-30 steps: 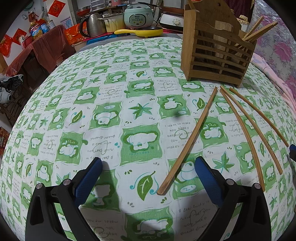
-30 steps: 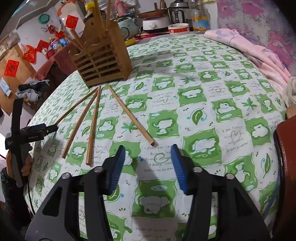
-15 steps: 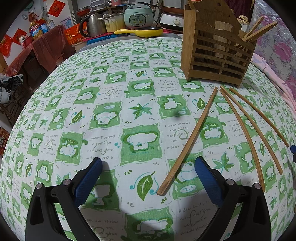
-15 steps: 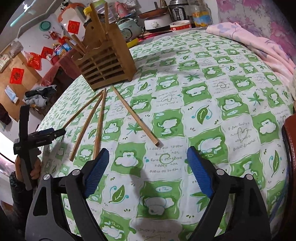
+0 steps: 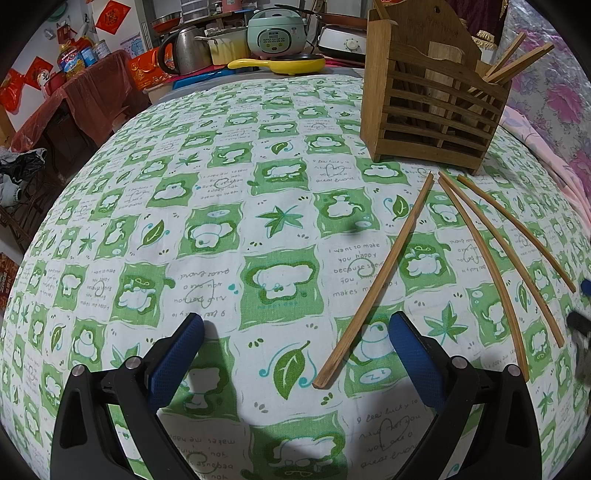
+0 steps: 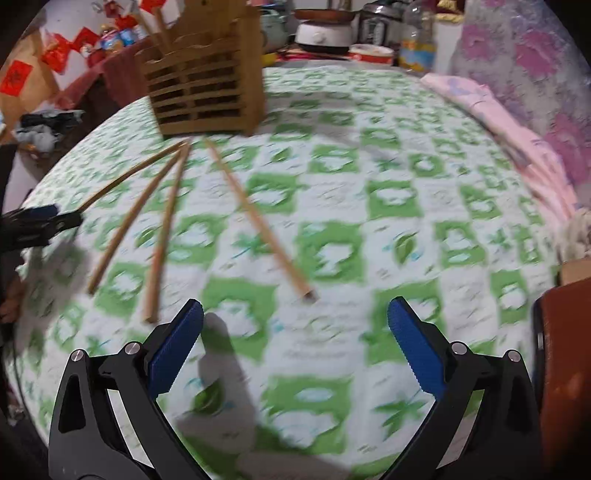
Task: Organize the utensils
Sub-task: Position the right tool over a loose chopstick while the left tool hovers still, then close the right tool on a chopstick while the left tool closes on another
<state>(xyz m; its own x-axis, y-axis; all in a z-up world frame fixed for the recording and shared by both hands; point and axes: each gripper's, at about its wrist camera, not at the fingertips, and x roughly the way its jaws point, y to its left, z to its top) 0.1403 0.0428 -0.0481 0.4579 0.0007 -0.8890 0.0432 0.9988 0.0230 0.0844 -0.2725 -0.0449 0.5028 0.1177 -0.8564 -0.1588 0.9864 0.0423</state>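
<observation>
Several wooden chopsticks lie fanned on the green-and-white tablecloth in front of a slatted wooden utensil holder (image 5: 432, 99), which has a few chopsticks standing in it. In the left wrist view the nearest chopstick (image 5: 376, 280) runs from the holder down to between my fingers. My left gripper (image 5: 295, 354) is open and empty just above the cloth. In the blurred right wrist view the holder (image 6: 207, 88) stands at the back and one chopstick (image 6: 258, 221) ends just ahead of my right gripper (image 6: 295, 339), which is open wide and empty. The left gripper (image 6: 40, 221) shows at the left edge.
A kettle (image 5: 184, 50), a rice cooker (image 5: 277, 33) and a yellow pan (image 5: 288, 65) stand behind the table. A pink floral cloth (image 6: 517, 122) lies along the table's right side. A brown object (image 6: 565, 362) is at the right edge.
My right gripper has opened wide and moved closer to the chopsticks and holder, with motion blur now. The left gripper has stayed still and open.
</observation>
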